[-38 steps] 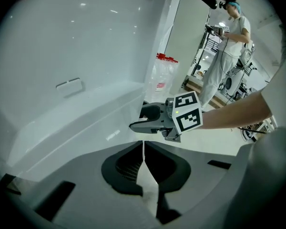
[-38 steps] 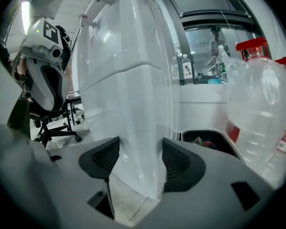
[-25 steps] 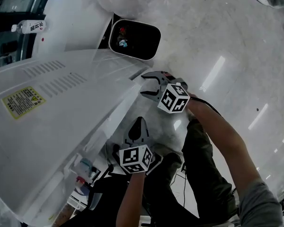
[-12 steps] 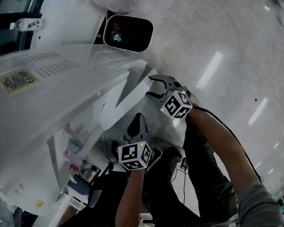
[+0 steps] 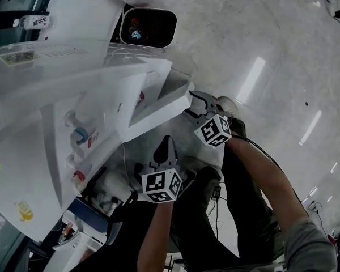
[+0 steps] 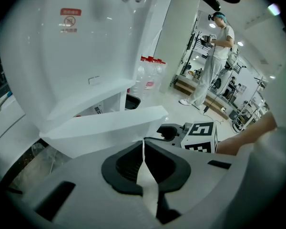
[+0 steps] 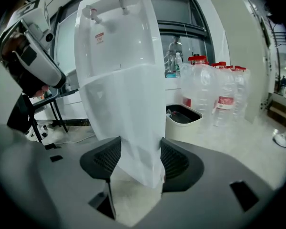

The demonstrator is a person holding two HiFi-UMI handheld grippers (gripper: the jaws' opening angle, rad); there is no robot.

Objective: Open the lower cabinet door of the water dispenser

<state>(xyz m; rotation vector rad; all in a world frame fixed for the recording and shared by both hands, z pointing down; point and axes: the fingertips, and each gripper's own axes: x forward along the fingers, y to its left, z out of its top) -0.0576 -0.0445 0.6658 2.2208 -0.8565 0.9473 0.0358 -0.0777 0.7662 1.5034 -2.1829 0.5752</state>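
While tall white plastic water dispenser [image 5: 39, 129] fills left of head view, its flat white lower cabinet door [image 5: 158, 103] stands swung well out from body, wide gap behind. Right gripper [image 7: 136, 159] clamps door's free edge, jaws set wide, pads on both faces. Left gripper [image 6: 143, 144] closed, empty, low near door. Judgement: opening mostly done; left only last swing, then release.

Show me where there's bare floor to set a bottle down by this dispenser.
Free: the glossy floor right of the trash bin and beyond the right claw. Crowded: the gap between the open cabinet door and the person's legs, with the left claw in it.
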